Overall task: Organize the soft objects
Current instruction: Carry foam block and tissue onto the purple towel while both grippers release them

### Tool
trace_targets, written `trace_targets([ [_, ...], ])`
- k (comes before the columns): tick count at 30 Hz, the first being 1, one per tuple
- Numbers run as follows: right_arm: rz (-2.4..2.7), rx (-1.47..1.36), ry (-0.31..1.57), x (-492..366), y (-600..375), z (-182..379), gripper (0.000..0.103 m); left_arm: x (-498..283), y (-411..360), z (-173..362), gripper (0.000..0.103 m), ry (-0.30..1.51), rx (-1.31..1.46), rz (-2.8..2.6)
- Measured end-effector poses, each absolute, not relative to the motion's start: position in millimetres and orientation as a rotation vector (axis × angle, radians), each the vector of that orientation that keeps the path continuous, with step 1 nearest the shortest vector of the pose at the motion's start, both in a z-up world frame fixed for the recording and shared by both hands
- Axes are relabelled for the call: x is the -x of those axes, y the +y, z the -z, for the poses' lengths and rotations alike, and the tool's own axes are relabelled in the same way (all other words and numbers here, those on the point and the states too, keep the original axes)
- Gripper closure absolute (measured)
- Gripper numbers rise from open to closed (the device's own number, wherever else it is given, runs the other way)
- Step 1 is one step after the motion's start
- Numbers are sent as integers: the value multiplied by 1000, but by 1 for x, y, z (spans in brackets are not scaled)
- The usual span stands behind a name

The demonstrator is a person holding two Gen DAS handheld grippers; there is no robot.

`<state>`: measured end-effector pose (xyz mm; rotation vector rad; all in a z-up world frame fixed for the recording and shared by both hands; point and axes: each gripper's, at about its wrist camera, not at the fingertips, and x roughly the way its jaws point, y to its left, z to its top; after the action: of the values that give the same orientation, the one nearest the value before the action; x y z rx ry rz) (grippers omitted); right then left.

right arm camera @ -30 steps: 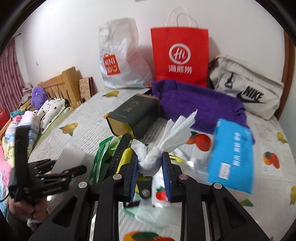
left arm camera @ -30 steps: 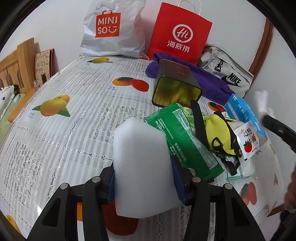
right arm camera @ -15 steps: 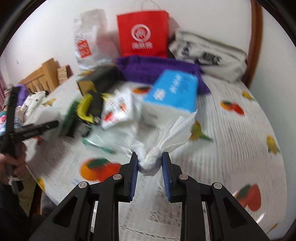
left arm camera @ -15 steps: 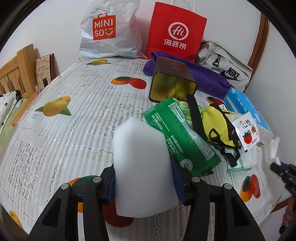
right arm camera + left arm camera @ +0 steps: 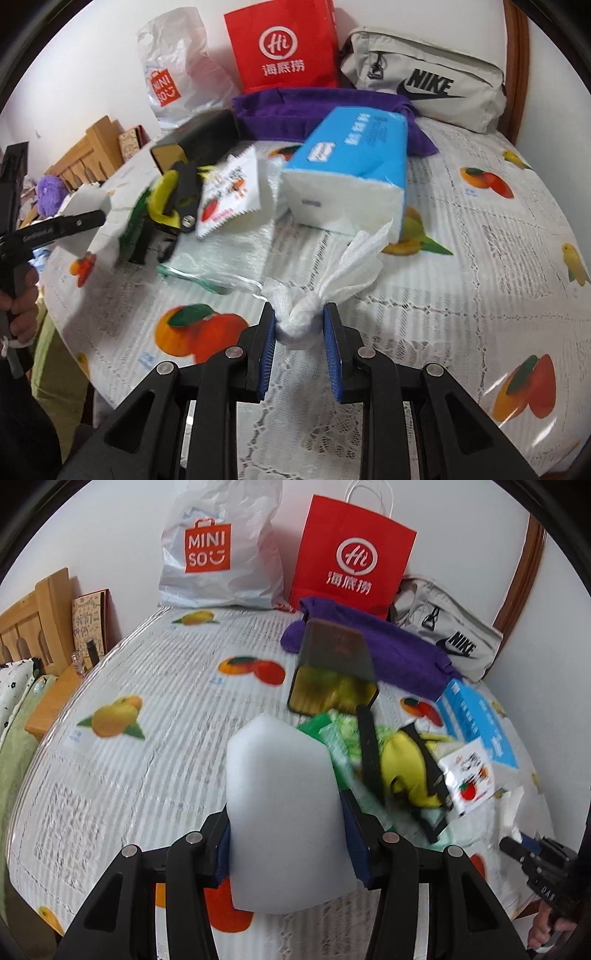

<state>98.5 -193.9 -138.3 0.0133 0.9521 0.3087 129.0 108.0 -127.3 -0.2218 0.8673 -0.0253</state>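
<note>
The left hand-held gripper is clamped on a white foam block, a smooth, matte slab with a rounded, sloping top that stands upright between the blue pads, held above the near edge of the bench; the right hand-held gripper is clamped on a wad of white tissue, crinkled and soft, pinched into a knot at the pads and fanning out into a ragged, pointed tuft above them, just over the bench surface at its near side; the bench wears a glossy clear cover over a lace-patterned cloth printed with oranges and yellow fruit; a loose heap lies in the middle: a dark rectangular tin on its side with its golden open end facing forward, a green crinkly foil pack, a yellow pouch with black straps, a small white sachet with a tomato print, and a blue and white soft pack of tissues beside a flat clear-wrapped packet; behind them lies a purple fleecy cloth; against the wall stand a red paper bag, a crumpled white plastic bag and a grey fabric Nike bag.
</note>
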Motion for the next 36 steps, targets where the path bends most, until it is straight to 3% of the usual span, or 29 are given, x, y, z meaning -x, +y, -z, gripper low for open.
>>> trace_targets([
  [12,-364,16,824,-130,-194,68,78,-184,94,78,55,849,170,25],
  [24,-288,14,803,-248,-199,37,78,-271,84,51,55,880,138,35],
  [36,-308,-31,888,-357,-204,69,77,-351,88,67,55,936,158,70],
])
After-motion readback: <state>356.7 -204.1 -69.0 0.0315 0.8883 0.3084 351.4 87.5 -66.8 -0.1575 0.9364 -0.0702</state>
